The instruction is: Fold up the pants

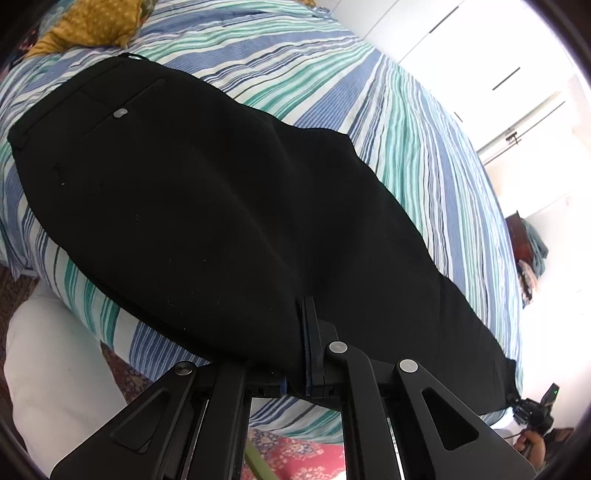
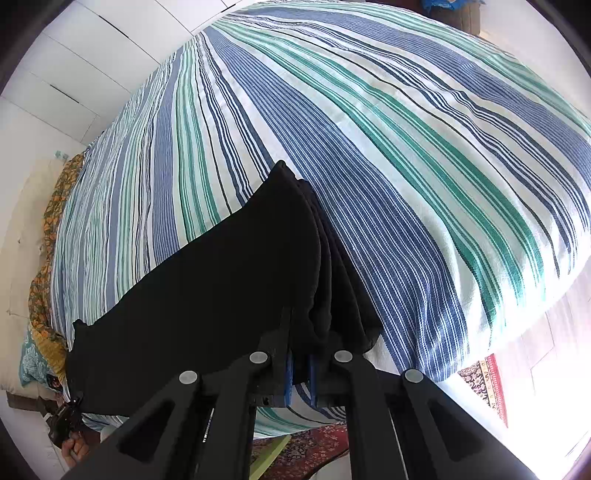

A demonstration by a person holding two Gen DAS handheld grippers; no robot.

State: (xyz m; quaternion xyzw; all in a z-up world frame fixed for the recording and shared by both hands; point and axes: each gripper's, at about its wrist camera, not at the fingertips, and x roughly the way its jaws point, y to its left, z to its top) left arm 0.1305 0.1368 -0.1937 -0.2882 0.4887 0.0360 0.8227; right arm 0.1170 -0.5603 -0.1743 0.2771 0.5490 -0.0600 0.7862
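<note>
Black pants (image 1: 207, 206) lie lengthwise on a striped bed, waistband and back pocket button at the far left in the left wrist view. My left gripper (image 1: 295, 332) is shut on the near edge of the pants about mid-length. In the right wrist view my right gripper (image 2: 301, 354) is shut on the bunched leg-hem end of the pants (image 2: 221, 273), holding it slightly off the bed. The right gripper also shows at the far lower right of the left wrist view (image 1: 532, 410).
The striped blue, green and white bedspread (image 2: 406, 147) covers the bed. A yellow patterned pillow (image 1: 96, 22) lies beyond the waistband. White wardrobe doors (image 1: 461, 40) stand behind the bed. A red patterned rug (image 1: 295, 454) lies on the floor below.
</note>
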